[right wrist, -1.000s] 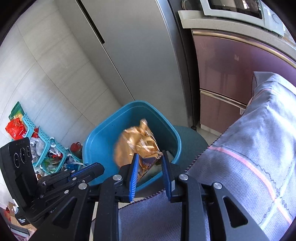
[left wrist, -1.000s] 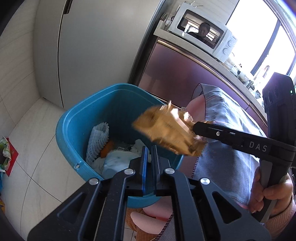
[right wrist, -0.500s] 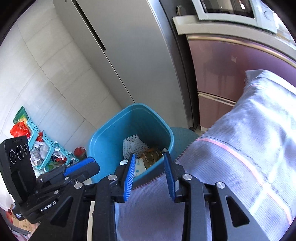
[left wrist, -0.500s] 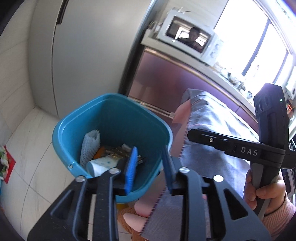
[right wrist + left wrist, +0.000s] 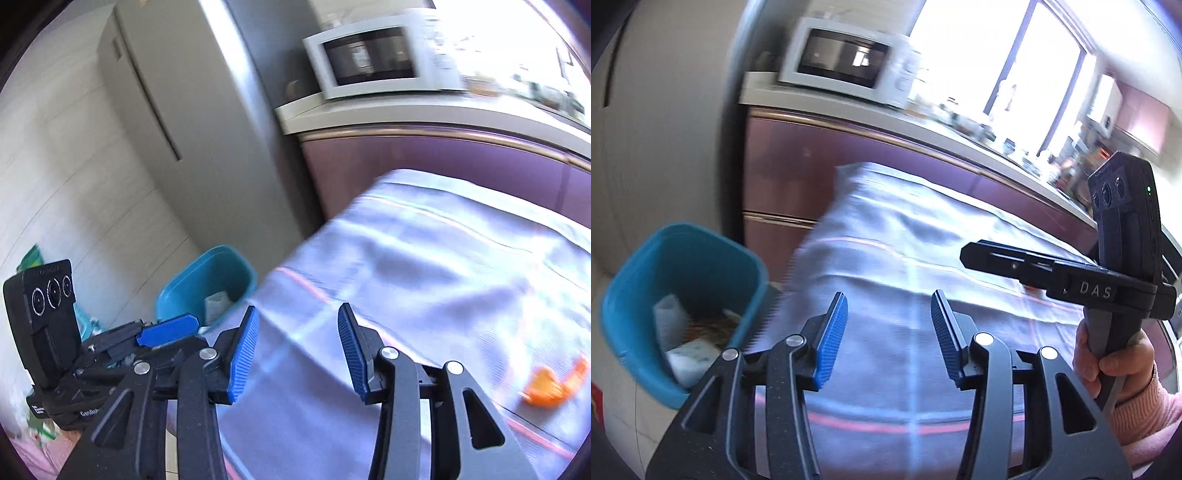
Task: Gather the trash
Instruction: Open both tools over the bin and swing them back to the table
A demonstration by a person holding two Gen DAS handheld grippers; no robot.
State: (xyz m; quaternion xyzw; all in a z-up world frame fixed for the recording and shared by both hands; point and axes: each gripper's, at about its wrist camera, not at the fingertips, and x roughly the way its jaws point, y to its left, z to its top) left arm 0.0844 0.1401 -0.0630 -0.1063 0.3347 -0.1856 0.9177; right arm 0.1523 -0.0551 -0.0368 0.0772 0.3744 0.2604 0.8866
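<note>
Left gripper (image 5: 888,334): fingers (image 5: 833,336) parted, jaws have just been opening, nothing between the blue pads. It sits over the near part of the tablecloth (image 5: 923,229), a pale grey-blue cloth with thin pink and white lines that covers the tabletop.

Right gripper (image 5: 297,349): fingers (image 5: 245,352) likewise parted, jaws have just been opening, gap empty. Also over the cloth, pointing down at a slant. In the left wrist view the right gripper appears at the right, its black bar reaching across the cloth, handle held in a hand (image 5: 1112,360) with a pink sleeve (image 5: 1145,413).

Trash bin (image 5: 683,306): blue plastic, on the floor just off the left corner of the tabletop, below cloth level. Contents visible from the left wrist view: a piece of white foam netting (image 5: 666,319), a white wad with blue specks (image 5: 692,360), some orange-brown scrap between them, too blurred to identify.

Orange peel (image 5: 554,382): one curled piece lying on the cloth at the far right of the right wrist view, well apart from both grippers and from the bin.

Background: white microwave (image 5: 376,55) on the worktop above purple cabinet fronts; tall grey fridge (image 5: 192,122) behind the bin. Both views motion-blurred.
</note>
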